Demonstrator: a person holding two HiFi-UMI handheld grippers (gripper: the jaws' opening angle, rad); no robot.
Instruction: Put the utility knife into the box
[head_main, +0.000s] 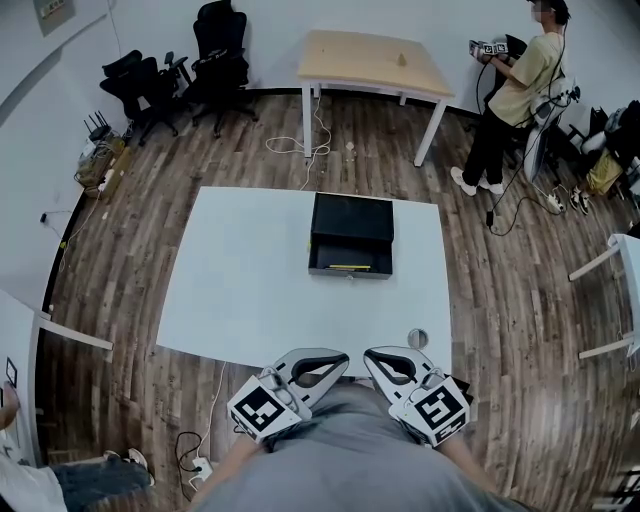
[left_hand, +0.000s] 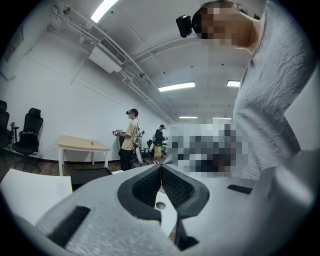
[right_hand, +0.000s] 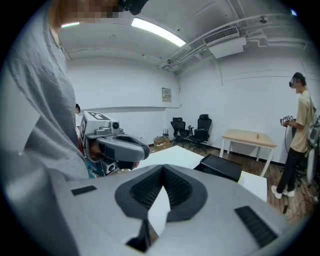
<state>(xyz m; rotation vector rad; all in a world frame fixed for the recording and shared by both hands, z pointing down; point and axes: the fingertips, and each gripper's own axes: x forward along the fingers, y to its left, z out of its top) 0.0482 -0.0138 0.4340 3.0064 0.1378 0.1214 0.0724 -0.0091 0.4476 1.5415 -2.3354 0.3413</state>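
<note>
The person wears a light grey, textured top (head_main: 350, 455) that fills the bottom centre of the head view. A small black camera (left_hand: 184, 25) sits on the head, at the upper middle of the left gripper view. The left gripper (head_main: 343, 360) and right gripper (head_main: 370, 358) have pale grey moulded shells with black ribbed pads (right_hand: 177, 190). Each bears a cube (head_main: 262, 410) with black-and-white square markers.

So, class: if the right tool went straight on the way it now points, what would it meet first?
Probably the white table top, just beyond the shut right tool; the left tool lies left of that line, the black box right. Depth unclear.
</note>
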